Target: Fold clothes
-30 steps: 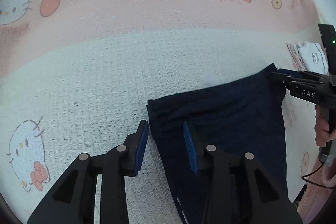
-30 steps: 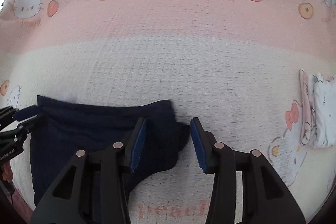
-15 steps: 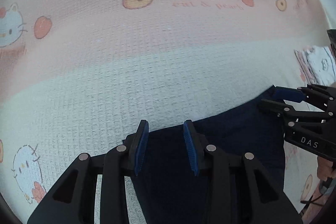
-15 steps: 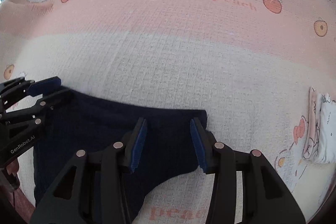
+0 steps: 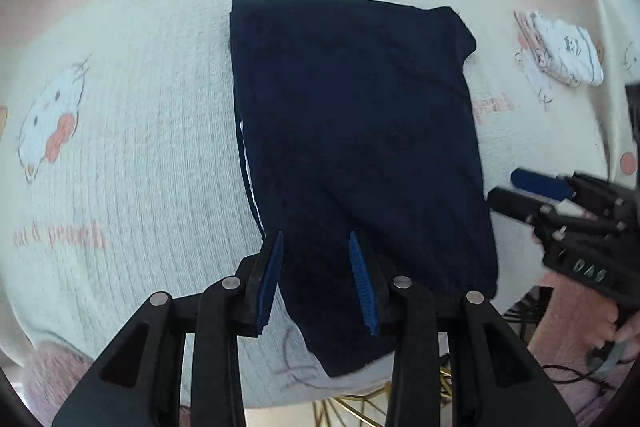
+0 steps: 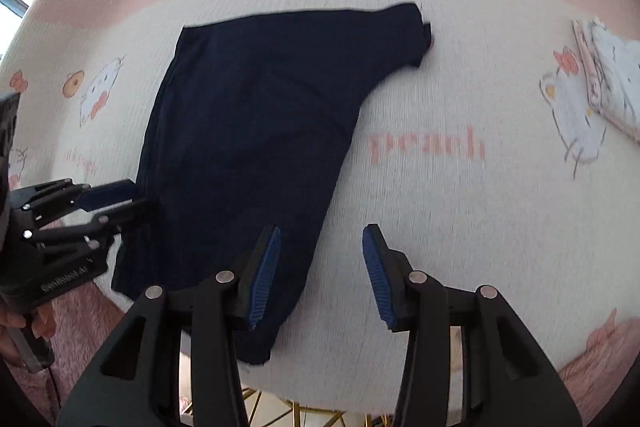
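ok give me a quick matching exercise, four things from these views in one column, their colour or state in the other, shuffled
Things:
1. garment
2. folded cloth
3. left gripper
4. blanket

Colour or state:
A. open, holding nothing
B. dark navy, lying flat
C. pink and cream, cat print
D. white, small, off to the right

Pairs: 1-B, 2-D, 3-A, 4-C

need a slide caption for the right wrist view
Open right gripper above a folded navy garment on a cartoon-cat blanket, left gripper alongside.
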`<state>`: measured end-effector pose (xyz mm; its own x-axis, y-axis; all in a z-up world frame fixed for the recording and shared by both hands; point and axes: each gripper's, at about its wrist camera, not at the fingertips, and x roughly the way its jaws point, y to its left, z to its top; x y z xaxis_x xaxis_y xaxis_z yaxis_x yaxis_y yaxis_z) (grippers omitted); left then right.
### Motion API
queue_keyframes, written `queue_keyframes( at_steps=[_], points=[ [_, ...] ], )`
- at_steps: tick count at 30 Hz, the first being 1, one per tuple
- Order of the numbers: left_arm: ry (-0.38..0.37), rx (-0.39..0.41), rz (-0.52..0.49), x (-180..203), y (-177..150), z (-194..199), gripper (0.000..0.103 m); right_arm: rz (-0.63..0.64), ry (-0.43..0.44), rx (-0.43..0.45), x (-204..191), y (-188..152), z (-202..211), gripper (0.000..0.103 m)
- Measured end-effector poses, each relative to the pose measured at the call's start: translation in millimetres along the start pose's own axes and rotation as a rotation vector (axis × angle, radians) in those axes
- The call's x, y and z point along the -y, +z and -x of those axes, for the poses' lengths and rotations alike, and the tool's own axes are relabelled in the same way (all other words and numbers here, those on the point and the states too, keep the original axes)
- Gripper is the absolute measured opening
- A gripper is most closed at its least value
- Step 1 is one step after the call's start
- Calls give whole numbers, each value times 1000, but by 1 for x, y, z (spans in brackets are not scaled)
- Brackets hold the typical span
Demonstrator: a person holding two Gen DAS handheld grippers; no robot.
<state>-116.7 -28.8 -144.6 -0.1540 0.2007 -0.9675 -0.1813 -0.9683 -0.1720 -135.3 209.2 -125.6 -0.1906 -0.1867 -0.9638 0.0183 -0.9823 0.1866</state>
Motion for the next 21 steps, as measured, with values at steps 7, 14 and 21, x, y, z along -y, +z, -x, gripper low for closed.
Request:
queue_keyframes(
  at_steps=[7,14,21],
  points=[
    [53,-10,-3,5,-41,-1,37,39,-43,-38,-15,-57,-4,45],
    [36,83,3,12,-56,19,41,-9,-11,48,-10,-66,18,50],
    [32,56,119,-14,-64,16,44,-16,-25,16,-6,-75,9,52]
  ],
)
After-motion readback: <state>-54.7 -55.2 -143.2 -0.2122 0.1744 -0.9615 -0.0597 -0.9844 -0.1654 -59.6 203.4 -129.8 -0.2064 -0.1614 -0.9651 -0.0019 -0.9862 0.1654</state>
